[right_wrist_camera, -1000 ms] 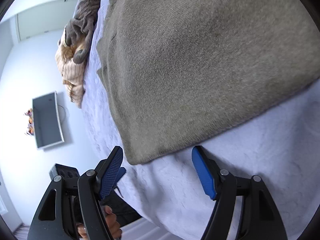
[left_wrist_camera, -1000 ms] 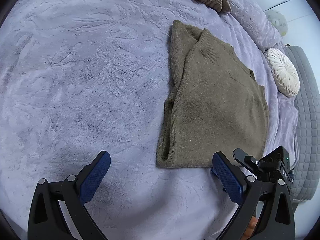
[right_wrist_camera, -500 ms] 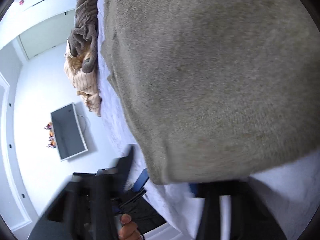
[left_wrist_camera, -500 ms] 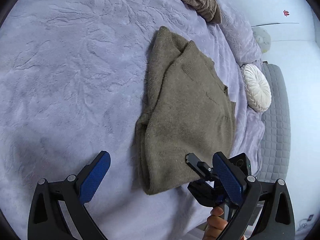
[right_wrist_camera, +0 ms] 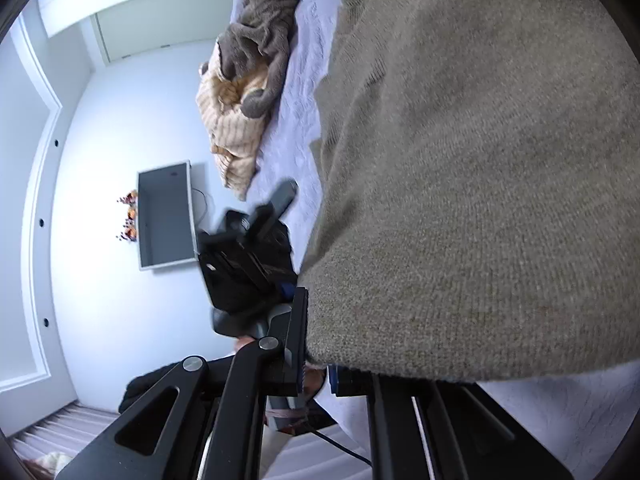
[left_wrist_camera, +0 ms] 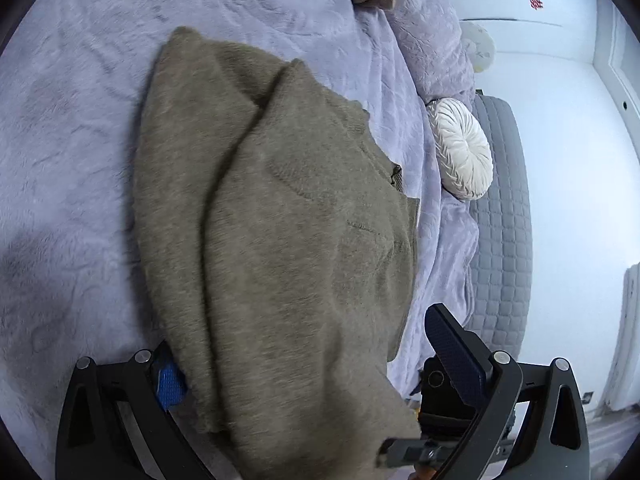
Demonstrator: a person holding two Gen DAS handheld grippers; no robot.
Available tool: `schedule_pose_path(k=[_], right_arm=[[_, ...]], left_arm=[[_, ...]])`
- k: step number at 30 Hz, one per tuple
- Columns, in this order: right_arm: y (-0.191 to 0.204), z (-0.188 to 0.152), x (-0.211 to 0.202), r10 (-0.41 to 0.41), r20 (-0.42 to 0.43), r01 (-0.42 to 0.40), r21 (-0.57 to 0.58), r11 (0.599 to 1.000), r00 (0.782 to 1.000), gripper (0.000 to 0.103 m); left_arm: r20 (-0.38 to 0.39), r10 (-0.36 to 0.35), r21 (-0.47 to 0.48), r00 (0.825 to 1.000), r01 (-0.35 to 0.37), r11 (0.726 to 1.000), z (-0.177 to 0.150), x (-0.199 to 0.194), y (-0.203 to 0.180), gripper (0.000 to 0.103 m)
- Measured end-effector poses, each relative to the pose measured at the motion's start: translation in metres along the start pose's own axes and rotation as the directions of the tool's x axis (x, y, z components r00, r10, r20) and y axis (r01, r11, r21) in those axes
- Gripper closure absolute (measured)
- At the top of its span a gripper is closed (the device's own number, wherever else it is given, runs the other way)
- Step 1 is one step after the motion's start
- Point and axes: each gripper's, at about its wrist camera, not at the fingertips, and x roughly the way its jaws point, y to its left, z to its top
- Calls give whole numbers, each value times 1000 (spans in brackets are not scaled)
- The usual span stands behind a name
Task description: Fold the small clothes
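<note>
Left of the olive sweater (left_wrist_camera: 280,240) the lavender blanket (left_wrist_camera: 72,128) lies open — rightward, a round white cushion (left_wrist_camera: 464,148) blocks the bed edge.

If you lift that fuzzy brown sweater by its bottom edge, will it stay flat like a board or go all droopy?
Probably droopy: the sweater is soft knit and already bends in folds on the blanket. The right gripper, shut on its hem, likely lifts only that corner while the rest sags. Its fuzzy surface probably won't slip out easily.

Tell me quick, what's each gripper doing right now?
Left gripper: open, sweater hem between its jaws.
Right gripper: just closed, shut on the sweater's hem.
</note>
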Motion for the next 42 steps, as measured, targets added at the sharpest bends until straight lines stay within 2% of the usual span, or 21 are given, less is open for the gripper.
schedule_pose_path(k=[2, 4, 6, 8, 10, 13, 14, 15, 17, 19, 21, 22, 24, 26, 28, 31, 33, 35, 37, 39, 42], right_arm=[[-3, -4, 6, -50, -35, 50, -9, 999, 998, 94], [-4, -12, 11, -148, -104, 143, -56, 988, 983, 90], [-2, -20, 15, -270, -184, 251, -123, 960, 945, 89], [2, -25, 9, -347, -223, 309, -187, 932, 911, 89], [9, -24, -9, -392, -204, 343, -239, 909, 897, 89], [22, -5, -45, -467, -67, 433, -276, 858, 882, 89], [26, 7, -58, -523, 22, 507, -286, 813, 852, 89], [28, 15, -66, -581, 89, 579, -292, 762, 809, 89], [30, 36, -69, -677, 171, 693, -292, 659, 716, 89], [24, 54, -63, -696, 206, 721, -300, 624, 688, 90], [3, 67, -47, -749, 158, 752, -315, 580, 644, 90], [-7, 69, -38, -760, 136, 754, -321, 573, 635, 90], [-12, 69, -34, -752, 161, 751, -341, 566, 640, 90], [-12, 67, -39, -737, 160, 738, -333, 586, 657, 90], [-17, 65, -54, -704, 143, 706, -317, 633, 695, 90], [-17, 66, -76, -640, 112, 644, -257, 721, 760, 90], [-17, 63, -94, -604, 116, 612, -240, 753, 789, 90], [-15, 66, -118, -566, 135, 581, -233, 780, 813, 90], [-12, 65, -143, -529, 154, 551, -223, 804, 834, 90], [-17, 65, -170, -490, 177, 519, -205, 830, 853, 90], [-31, 78, -203, -438, 204, 468, -132, 874, 876, 81]], left_arm=[[23, 73, 35, 997, -74, 997, -2, 2, -9, 7], [44, 174, 65, 984, -176, 982, -1, 7, -16, 10], [55, 237, 78, 970, -241, 967, -4, 11, -17, 21], [59, 287, 86, 956, -291, 953, -4, 16, -18, 24], [68, 314, 103, 947, -320, 942, -5, 20, -23, 24], [80, 368, 136, 927, -376, 917, -9, 27, -28, 28], [87, 402, 146, 912, -411, 900, -10, 29, -28, 35], [89, 434, 155, 897, -443, 883, -11, 32, -28, 41], [106, 462, 161, 881, -473, 866, -13, 34, -29, 50], [124, 463, 163, 878, -478, 863, -15, 34, -33, 66], [143, 473, 166, 869, -492, 854, -17, 34, -38, 76], [153, 475, 163, 866, -497, 853, -19, 31, -41, 78], [178, 455, 143, 872, -481, 865, -21, 25, -52, 81], [202, 410, 130, 889, -439, 889, -24, 16, -63, 81], [226, 372, 133, 900, -407, 904, -26, 11, -83, 81], [255, 337, 171, 906, -385, 907, -30, 15, -121, 81], [263, 321, 207, 910, -378, 902, -33, 26, -151, 81], [264, 319, 245, 910, -383, 890, -34, 43, -180, 81], [257, 336, 313, 906, -407, 858, -39, 72, -215, 81], [245, 365, 390, 898, -436, 811, -47, 106, -242, 81], [203, 415, 473, 887, -460, 751, -60, 167, -264, 81]])
